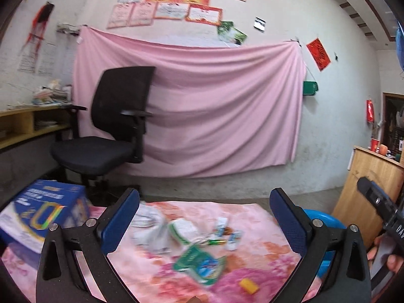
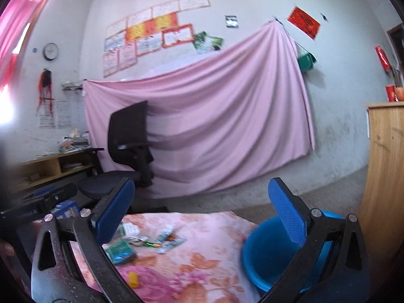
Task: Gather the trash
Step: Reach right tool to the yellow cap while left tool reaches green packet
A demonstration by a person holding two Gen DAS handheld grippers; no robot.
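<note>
No part of the collecting appears to have been done. The left gripper (image 1: 204,217) and the right gripper (image 2: 202,209) are both held spread wide above the near edge of the floral cloth (image 2: 202,252), and nothing is pinched in either.

The trash is seen scattered on the cloth-covered surface: a green packet (image 1: 199,262) near the middle, a crumpled white wrapper (image 1: 156,237) and a white-and-green box (image 1: 183,229) toward the far left, 2 small tubes (image 1: 227,232) and a green battery-like stick (image 1: 217,242) toward the far edge, and a small yellow piece (image 1: 248,285) close to the near edge. All of these lie apart from the fingers.

A blue bucket (image 2: 262,257) stands just beside the right edge of the cloth; it is judged to be the bin. As far as its interior is shown, no item is seen inside, though part of it is hidden behind the right finger.

Every visible piece is therefore judged still to be picked up and dropped in.
</note>
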